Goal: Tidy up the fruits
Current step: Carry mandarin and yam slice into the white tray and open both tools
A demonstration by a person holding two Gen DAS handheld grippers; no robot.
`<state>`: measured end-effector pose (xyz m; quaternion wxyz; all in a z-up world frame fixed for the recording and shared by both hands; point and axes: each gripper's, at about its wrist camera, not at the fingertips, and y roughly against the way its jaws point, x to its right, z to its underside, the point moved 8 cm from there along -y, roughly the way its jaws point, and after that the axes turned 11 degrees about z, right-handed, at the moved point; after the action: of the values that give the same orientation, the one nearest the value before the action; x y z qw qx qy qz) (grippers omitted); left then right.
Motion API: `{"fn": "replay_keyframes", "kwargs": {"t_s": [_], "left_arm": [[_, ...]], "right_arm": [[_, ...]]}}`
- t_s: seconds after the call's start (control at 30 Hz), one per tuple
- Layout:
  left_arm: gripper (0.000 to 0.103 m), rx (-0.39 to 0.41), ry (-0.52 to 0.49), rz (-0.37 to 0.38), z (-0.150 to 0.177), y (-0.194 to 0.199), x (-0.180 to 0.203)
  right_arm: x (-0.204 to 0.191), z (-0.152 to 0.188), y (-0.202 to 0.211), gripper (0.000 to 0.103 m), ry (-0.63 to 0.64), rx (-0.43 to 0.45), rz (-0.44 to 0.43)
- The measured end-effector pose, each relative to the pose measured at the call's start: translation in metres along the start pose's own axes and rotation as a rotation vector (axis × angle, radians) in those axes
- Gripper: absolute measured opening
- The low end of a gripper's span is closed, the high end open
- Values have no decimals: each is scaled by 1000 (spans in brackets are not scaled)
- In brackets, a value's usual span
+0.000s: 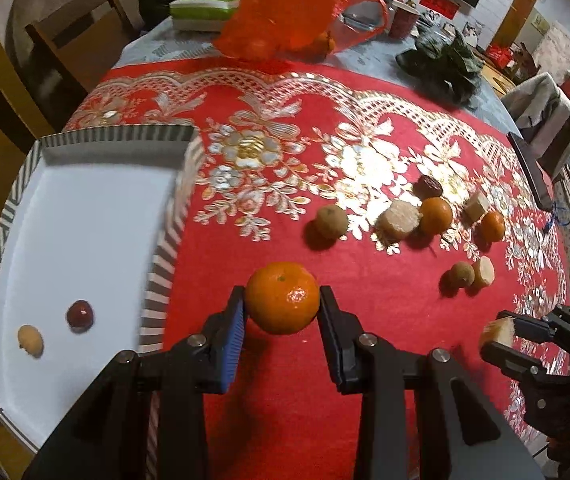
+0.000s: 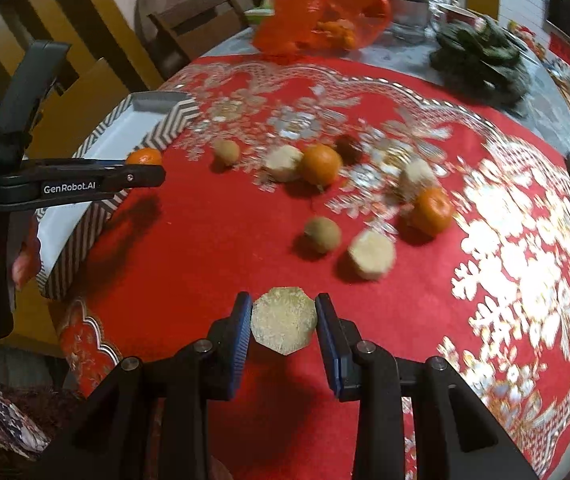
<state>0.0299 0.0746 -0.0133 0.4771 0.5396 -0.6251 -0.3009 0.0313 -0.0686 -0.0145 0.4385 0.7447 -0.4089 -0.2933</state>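
Left wrist view is showing the white tray with a striped cardboard rim (image 1: 167, 240) lying left on the red-clothed desk (image 1: 221, 280). The left gripper (image 1: 281, 308) is clenching a glossy orange mandarin (image 1: 281, 298) just beside that rim; it should be clearing the rim before releasing. The right gripper (image 2: 284, 322) is grasping a pale faceted fruit chunk (image 2: 284, 321).

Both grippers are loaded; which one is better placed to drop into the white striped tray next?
Left. The left gripper, shut on the orange mandarin, is beside the tray; the right gripper, holding a pale cut fruit chunk, is farther away.
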Motion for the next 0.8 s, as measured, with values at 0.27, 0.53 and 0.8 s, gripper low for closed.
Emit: {"fn": "replay_keyframes", "kwargs": {"t_s": [0.27, 0.53, 0.8], "left_arm": [[34, 38, 48, -16, -2, 21, -28], [34, 79, 116, -45, 3, 47, -70], [34, 80, 202, -85, 26, 61, -119]], "right_arm": [[-34, -21, -6, 35, 78, 5, -36], [-86, -61, -7, 35, 180, 49, -92], [-149, -109, -11, 35, 289, 111, -148]]}}
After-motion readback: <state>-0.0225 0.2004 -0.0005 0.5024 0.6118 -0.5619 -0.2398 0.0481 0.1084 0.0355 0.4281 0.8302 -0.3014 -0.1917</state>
